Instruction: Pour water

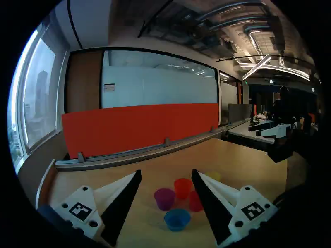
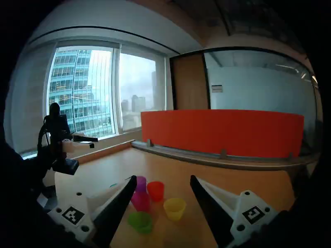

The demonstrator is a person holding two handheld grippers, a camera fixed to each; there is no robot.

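A huddle of small plastic cups stands out on the open wood of the worktop (image 1: 236,155), well clear of its far edge, where an orange screen (image 1: 140,128) runs along. In the left gripper view a purple cup (image 1: 164,199), an orange cup (image 1: 183,188), a red cup (image 1: 195,201) and a blue cup (image 1: 177,219) sit close together, some touching. The right gripper view adds a yellow cup (image 2: 174,208), a pink cup (image 2: 141,201) and a green cup (image 2: 140,221) in the same cluster. Every cup is upright, long axis vertical, mouth facing up. The blue and green ones show their insides, but whether any cup holds water cannot be told. The left gripper (image 1: 166,171) hangs above the cluster with its fingers spread wide and nothing between them. The right gripper (image 2: 163,177) is likewise wide apart and holding nothing, with the cups below and ahead of its tips.
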